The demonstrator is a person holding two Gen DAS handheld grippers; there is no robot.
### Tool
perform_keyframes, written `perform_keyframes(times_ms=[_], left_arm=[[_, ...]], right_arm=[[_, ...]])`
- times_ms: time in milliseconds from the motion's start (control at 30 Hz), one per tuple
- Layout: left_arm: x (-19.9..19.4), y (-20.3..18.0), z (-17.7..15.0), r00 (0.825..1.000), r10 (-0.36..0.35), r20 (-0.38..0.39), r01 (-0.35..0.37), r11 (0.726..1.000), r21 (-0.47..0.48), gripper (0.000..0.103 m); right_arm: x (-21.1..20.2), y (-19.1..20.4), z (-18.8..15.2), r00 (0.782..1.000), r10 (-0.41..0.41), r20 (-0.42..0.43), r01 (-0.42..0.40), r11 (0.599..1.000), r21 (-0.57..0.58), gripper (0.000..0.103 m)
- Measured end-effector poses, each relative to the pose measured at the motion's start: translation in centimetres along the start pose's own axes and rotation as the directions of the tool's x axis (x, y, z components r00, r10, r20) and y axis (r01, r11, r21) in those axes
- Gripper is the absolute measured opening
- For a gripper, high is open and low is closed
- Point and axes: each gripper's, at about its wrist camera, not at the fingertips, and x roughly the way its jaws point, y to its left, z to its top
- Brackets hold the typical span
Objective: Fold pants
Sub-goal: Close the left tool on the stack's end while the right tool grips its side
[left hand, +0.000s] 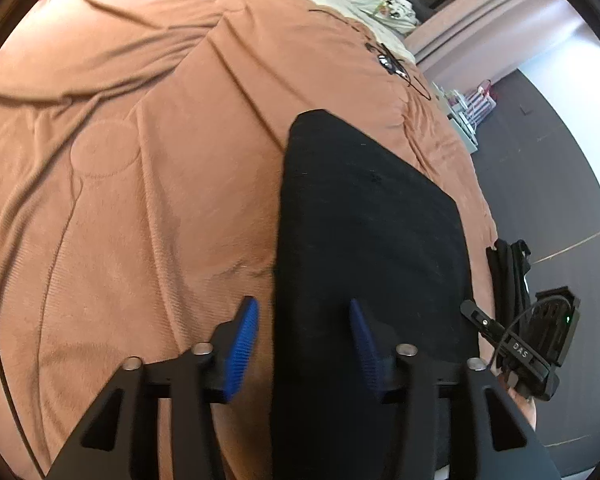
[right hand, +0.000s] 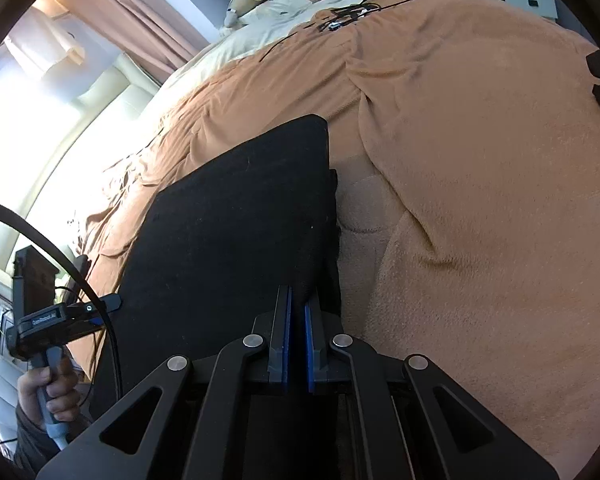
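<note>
Left gripper (left hand: 304, 344): my fingers stand half-wide astride the black pants' (left hand: 364, 240) near left edge, nothing pinched.
Right gripper (right hand: 297, 344): my fingers are clamped on the right edge.
Technique: grip matching corners before lifting off the bed (left hand: 140, 200).

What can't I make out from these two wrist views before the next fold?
- Near end of the black pants: left wrist view, behind the left gripper and cut off by the bottom edge.
- Fabric between the right gripper pads: right wrist view, gap too dark to tell.
- Dark items on the brown blanket: too small.
</note>
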Motion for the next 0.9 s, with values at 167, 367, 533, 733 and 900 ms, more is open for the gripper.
perform_keyframes(times_ms=[167,367,533,733,900], left_arm=[[1.0,1.0,0.4,0.999,-0.031,-0.008,0.031,0.999,-0.030,0.056],[2.0,1.1,1.0,0.998,-0.060,-0.006,0.060,0.998,-0.033,0.056],[3.1,0.7,1.5,0.997,-0.079,-0.017,0.078,0.996,-0.037,0.056],[3.8,0.5,1.9,0.996,-0.084,-0.025,0.083,0.996,-0.035,0.056],[3.6,-0.7,2.0,0.998,-0.056,-0.017,0.056,0.998,0.005,0.050]], right_arm=[[-1.1,0.5,0.5,1.000,0.026,-0.004,-0.026,1.000,-0.008,0.006],[-1.6,-0.5,1.0,1.000,0.028,-0.001,-0.028,1.000,0.007,0.056],[-0.8,-1.8,1.4,0.998,0.066,-0.013,-0.066,0.997,0.046,0.058],[2.5,-3.7,1.8,0.978,0.173,-0.120,-0.157,0.979,0.131,0.058],[4.4,-4.9,2.9,0.950,0.262,-0.171,-0.231,0.956,0.181,0.059]])
